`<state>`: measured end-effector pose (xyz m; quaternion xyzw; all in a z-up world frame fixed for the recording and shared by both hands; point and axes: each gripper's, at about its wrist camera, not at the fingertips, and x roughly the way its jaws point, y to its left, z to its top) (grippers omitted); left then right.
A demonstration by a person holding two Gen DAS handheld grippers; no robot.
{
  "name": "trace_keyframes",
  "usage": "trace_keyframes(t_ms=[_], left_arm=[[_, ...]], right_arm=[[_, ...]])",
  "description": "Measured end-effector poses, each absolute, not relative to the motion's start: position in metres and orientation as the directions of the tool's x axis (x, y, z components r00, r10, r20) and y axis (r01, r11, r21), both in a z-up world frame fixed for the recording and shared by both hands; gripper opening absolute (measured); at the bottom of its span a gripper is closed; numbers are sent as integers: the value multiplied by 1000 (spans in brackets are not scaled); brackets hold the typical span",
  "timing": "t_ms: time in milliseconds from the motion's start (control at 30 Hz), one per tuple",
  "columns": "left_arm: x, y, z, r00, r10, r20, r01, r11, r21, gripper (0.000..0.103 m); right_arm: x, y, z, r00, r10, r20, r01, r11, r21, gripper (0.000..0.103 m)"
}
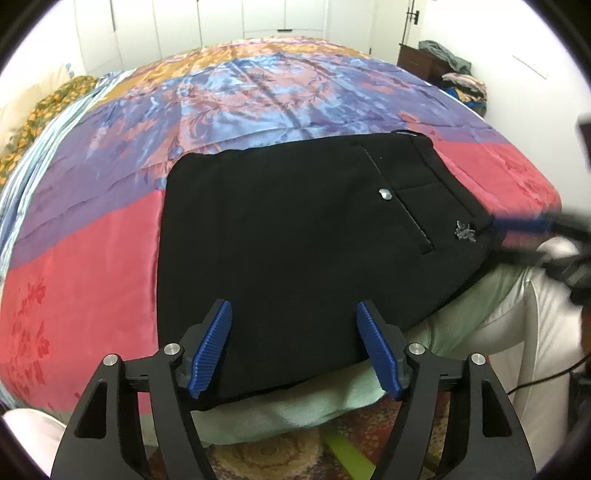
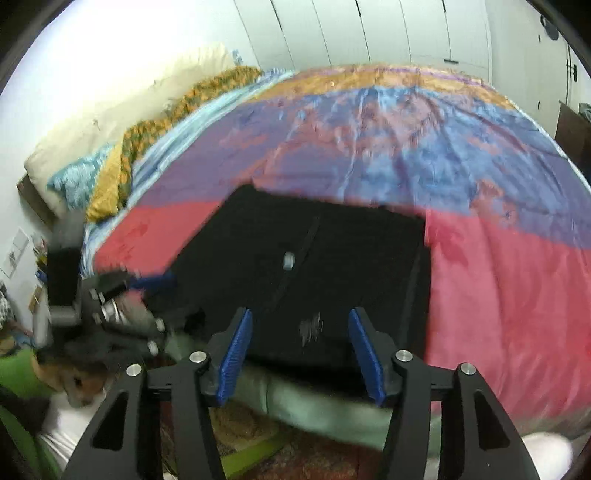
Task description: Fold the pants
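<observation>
Both hand-held grippers, left (image 1: 293,347) and right (image 2: 301,356), hover jaws apart, empty; smooth the folded black trousers (image 1: 295,236) flat before leaving.

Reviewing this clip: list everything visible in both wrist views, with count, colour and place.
pants: one, black, folded, at the bed's near edge
button: one, silver, on the pants' pocket
bedspread: one, red, purple, blue and orange, covering the bed
sheet: one, pale green, hanging below the pants
pillows: several, cream, teal and orange patterned, at the bed's head
wardrobe doors: white, behind the bed
clothes pile: mixed colours, beside the bed
left hand-held gripper: black with blue pads, open over the pants
right hand-held gripper: same colours, open over the pants
</observation>
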<state>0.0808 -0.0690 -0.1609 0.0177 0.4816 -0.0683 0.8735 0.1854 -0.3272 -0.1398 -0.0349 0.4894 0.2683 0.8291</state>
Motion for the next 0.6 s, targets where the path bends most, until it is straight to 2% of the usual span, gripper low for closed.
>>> trace_keyframes(t_ms=[67,200,300,367,400,467,533,600], left_arm=[[78,-68,-160,524,-101,-846,137,990,-33,74],[69,-57,-154,538,-128,-833,124,990,-73,76],[64,-38,-150,544,-139,-828,76,990,-116,76],[62,-16,-144,559,-130,-819,24,990,-140,76],[61,-5,-142,567,-124,-814,-2,988,-152,78],[65,19,-142,573,-109,-812,-59,983,-174,83],[74,40,-149,546,-108,-831,-102,976,-194,83],[93,62,-165,475,-188,-860,-125,953,-277,83]], right_arm=[[183,-331,-160,361,389,-848,-453,867,205,56],[179,-335,-149,384,414,-825,-453,863,222,56],[179,-346,-145,380,428,-820,-433,866,250,63],[181,-356,-140,398,429,-811,-406,875,264,72],[181,-365,-137,409,450,-794,-389,873,294,72],[186,-382,-134,414,489,-768,-353,864,360,79],[200,-400,-137,415,523,-745,-297,852,432,81],[227,-419,-150,373,590,-716,-234,807,543,82]])
